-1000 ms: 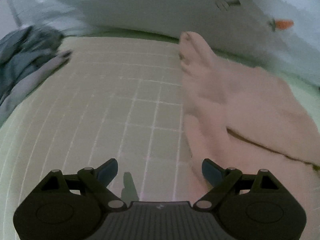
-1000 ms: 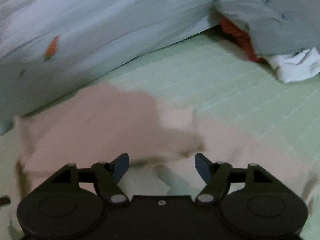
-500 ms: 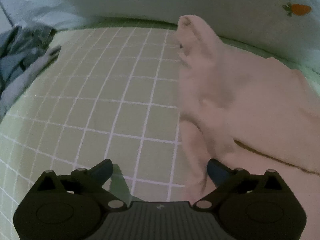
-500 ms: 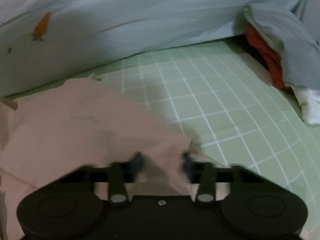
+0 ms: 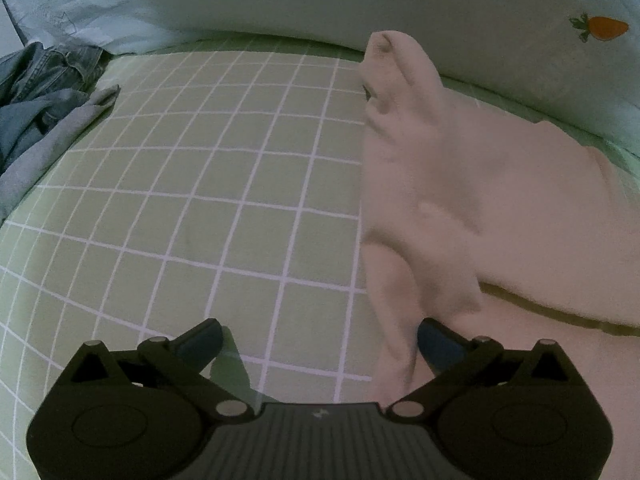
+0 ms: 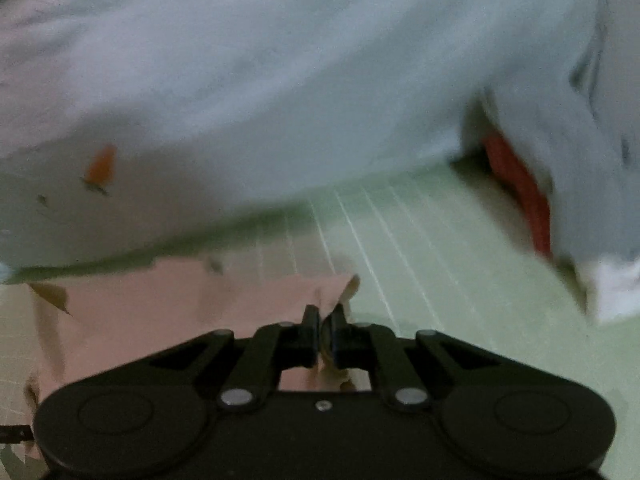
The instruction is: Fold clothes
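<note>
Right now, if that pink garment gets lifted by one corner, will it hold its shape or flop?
Probably flop: the pink garment lies creased and bunched. Likely light, since the right tongs pinch a thin corner. It may drag over the green sheet.

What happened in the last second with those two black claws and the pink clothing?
The right gripper moved onto the pink garment and closed, pinching its edge. The left gripper stayed open, edging closer to the garment's edge. The green checked sheet and the jeans pile stayed put.

Pink garment [image 5: 480, 184]; green white-gridded sheet [image 5: 200, 200]; pale carrot-print quilt [image 5: 360, 0]; denim pile [image 5: 36, 88].
</note>
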### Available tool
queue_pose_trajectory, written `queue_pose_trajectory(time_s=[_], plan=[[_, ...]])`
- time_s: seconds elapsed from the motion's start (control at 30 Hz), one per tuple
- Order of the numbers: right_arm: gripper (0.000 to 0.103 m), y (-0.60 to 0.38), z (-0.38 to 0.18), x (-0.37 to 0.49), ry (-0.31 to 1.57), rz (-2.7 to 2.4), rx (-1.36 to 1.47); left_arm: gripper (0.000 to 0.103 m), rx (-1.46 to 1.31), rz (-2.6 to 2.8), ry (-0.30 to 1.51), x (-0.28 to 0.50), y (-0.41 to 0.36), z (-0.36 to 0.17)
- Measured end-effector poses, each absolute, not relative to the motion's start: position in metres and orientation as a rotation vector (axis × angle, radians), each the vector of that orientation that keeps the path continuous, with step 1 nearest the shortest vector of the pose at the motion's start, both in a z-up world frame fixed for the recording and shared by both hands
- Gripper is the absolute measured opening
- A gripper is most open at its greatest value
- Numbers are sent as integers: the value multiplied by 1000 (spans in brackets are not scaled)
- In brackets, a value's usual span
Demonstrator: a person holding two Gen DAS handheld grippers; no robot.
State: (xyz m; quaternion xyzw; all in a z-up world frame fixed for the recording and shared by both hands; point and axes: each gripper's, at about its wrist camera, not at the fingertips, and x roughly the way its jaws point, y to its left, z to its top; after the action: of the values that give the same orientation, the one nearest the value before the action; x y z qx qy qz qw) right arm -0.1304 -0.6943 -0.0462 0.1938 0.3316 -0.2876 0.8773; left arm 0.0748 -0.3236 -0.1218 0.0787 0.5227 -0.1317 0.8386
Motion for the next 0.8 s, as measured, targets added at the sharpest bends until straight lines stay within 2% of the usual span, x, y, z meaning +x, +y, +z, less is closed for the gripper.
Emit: queue_pose_trajectory(time_s=[0.07,0.1,0.13,0.27,0.4,0.53,0.8], plan=[[17,-698,-59,-136,720,-624,453,103,166,-279,1102,75,-323,-122],[31,-699,-65,-140,729,-643,471,103,165,-278,1101,75,-323,-123],[40,-699,-70,-145,736,-661,487,103,165,-277,1101,75,-323,-123],[53,-702,-80,-173,700,-753,552,103,167,-276,1103,76,-324,-123],[70,-708,-92,-199,676,-862,621,103,169,-277,1108,77,-324,-122],[74,-712,-101,-221,690,-986,624,103,164,-268,1111,77,-324,-122],[77,-711,-114,-235,781,-1022,559,103,158,-251,1123,77,-326,-122]])
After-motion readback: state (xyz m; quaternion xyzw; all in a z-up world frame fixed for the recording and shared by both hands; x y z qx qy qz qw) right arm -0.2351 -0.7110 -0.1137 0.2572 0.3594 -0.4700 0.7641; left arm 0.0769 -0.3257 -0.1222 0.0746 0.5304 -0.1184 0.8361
